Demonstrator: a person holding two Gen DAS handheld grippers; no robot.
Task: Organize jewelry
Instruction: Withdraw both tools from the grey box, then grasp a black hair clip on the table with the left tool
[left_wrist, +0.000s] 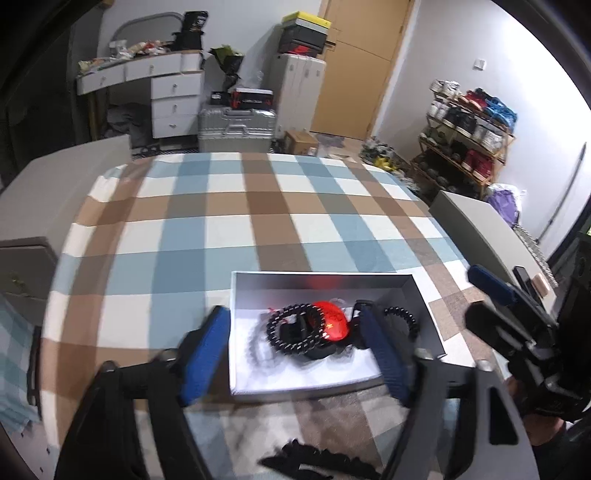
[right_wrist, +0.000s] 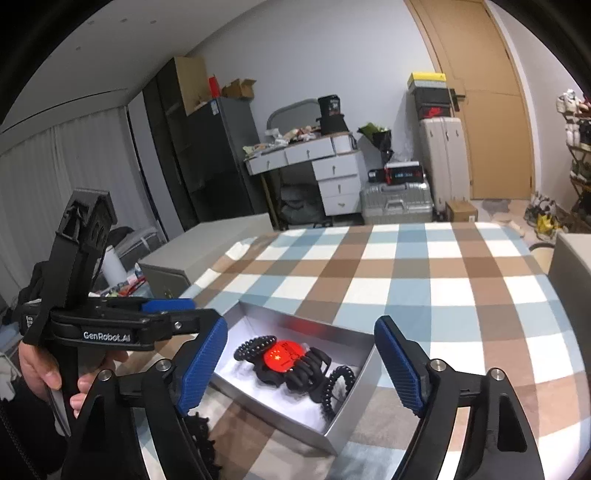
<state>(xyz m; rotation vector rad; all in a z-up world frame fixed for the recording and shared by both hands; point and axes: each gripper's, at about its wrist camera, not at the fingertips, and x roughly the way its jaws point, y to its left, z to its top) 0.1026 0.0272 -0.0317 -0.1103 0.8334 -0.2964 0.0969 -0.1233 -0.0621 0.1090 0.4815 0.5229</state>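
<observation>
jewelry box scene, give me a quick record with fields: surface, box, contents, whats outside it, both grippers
surface: checked tablecloth in blue, brown and white
box: open silver box, white lining, no lid on it
contents: black bead bracelets, a red round piece, a black coiled band
outside box: dark beaded item lying on the cloth on the near side of the box
left gripper: open, holding nothing, over the box
right gripper: open, holding nothing, pointed toward the box
</observation>
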